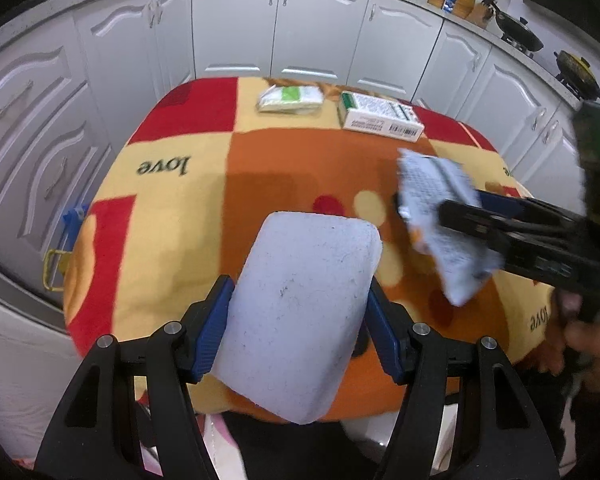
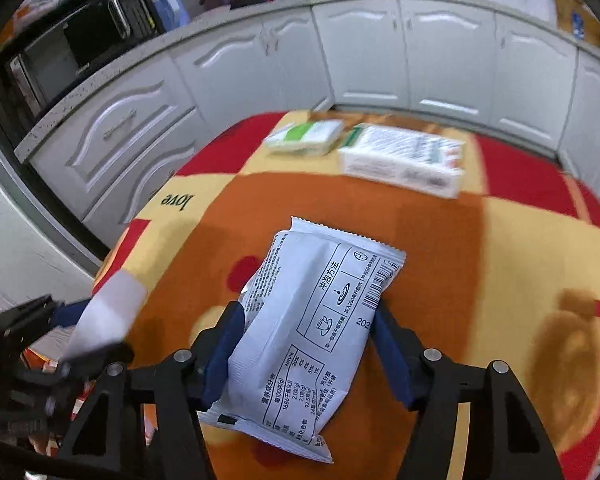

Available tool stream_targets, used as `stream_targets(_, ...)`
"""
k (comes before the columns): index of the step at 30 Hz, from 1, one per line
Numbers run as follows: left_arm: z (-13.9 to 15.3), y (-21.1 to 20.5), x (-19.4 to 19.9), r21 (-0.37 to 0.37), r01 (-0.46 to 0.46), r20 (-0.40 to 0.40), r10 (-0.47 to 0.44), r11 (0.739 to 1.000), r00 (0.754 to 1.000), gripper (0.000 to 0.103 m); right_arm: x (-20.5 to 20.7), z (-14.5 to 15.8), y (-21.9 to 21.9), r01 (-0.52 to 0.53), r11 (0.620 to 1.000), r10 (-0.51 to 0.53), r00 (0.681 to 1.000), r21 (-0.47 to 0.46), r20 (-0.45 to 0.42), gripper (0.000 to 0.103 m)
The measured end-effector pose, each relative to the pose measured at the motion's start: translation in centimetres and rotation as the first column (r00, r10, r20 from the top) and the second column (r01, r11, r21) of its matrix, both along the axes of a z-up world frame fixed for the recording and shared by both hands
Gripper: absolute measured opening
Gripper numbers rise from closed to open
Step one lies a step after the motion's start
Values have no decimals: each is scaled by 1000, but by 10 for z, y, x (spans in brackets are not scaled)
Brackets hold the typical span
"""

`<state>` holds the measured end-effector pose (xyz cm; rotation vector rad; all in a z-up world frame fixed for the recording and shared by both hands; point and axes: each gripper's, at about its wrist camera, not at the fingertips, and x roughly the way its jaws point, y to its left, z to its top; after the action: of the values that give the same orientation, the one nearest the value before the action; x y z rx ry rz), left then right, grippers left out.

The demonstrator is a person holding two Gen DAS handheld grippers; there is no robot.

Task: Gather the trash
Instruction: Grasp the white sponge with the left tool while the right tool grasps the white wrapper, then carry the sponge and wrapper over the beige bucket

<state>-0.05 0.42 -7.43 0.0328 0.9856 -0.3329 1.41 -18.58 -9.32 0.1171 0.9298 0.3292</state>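
Two handheld grippers hover over a table covered by a red, orange and yellow cloth (image 1: pixel 172 208) — the left gripper (image 1: pixel 298 316) is clamped on a plain white block (image 1: pixel 300 312), and the right gripper (image 2: pixel 306 344) has its blue pads pressed against a printed white sachet (image 2: pixel 316 332). Both pieces look lifted, so the step is carrying them off; the next move likely needs a bin, which is not visible. Still on the cloth's far edge lie a green-labelled packet (image 1: pixel 291 99) and a white carton (image 1: pixel 380 117) — the middle between is open.
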Motion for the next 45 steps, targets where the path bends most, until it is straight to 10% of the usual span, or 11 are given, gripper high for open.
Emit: stream_targets(45,19,-218,4,132,181,155,-200,975,967,63,-92,40,-211,383,923,-384,916,37,112,62)
